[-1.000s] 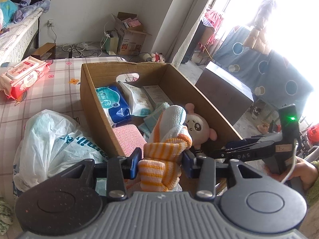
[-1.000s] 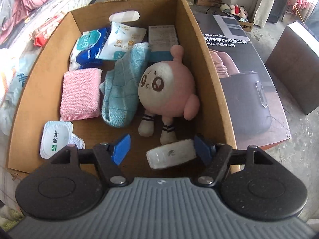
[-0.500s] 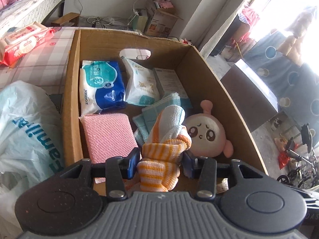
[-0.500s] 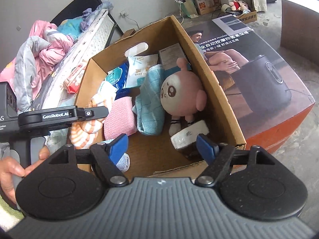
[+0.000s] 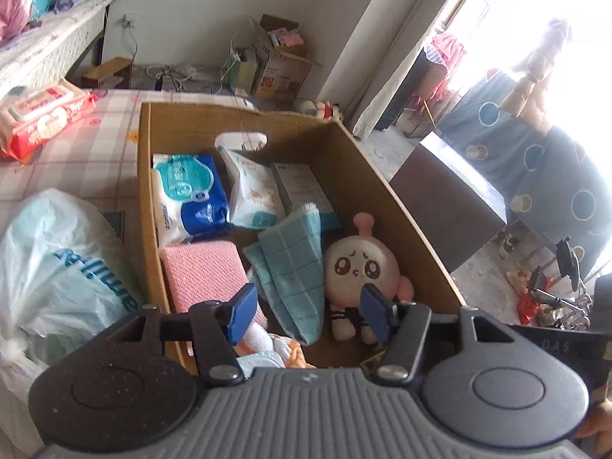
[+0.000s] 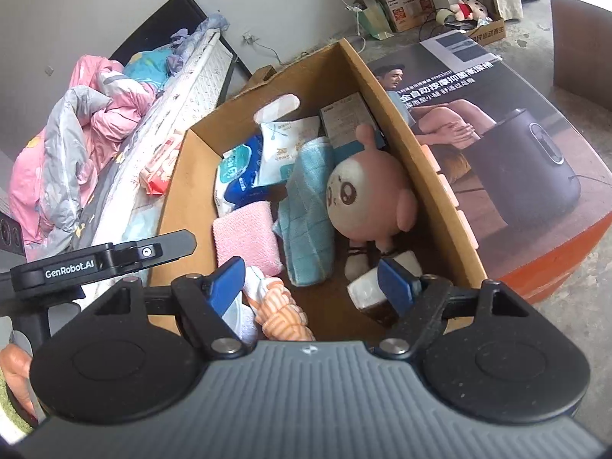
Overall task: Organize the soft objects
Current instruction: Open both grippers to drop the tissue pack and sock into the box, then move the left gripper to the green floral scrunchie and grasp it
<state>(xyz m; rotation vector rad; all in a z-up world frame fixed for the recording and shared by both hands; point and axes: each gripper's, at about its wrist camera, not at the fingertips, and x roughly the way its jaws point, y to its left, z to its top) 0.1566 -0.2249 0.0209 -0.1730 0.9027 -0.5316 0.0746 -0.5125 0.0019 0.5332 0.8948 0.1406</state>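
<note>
An open cardboard box (image 5: 147, 191) holds a pink round-headed plush (image 5: 363, 264), a teal towel (image 5: 294, 264), a folded pink cloth (image 5: 202, 271) and packs of wipes (image 5: 187, 195). An orange-striped cloth (image 5: 275, 348) lies loose on the box floor at the near end. Just above it my left gripper (image 5: 309, 311) has its jaws opening, and its pads touch nothing. In the right wrist view the same striped cloth (image 6: 279, 310) lies beside a white roll (image 6: 367, 287). My right gripper (image 6: 311, 283) hovers open and empty over the near end of the box (image 6: 420, 176).
A white plastic bag (image 5: 69, 267) and a red wipes pack (image 5: 42, 114) lie on the checked surface left of the box. A large printed carton (image 6: 516, 160) stands against the box's right side. A bed with heaped bedding (image 6: 76, 134) is behind.
The left gripper moved over the box and let go of the orange-striped cloth, which now lies on the box floor. The right gripper drew back and up out of the box, then held.
</note>
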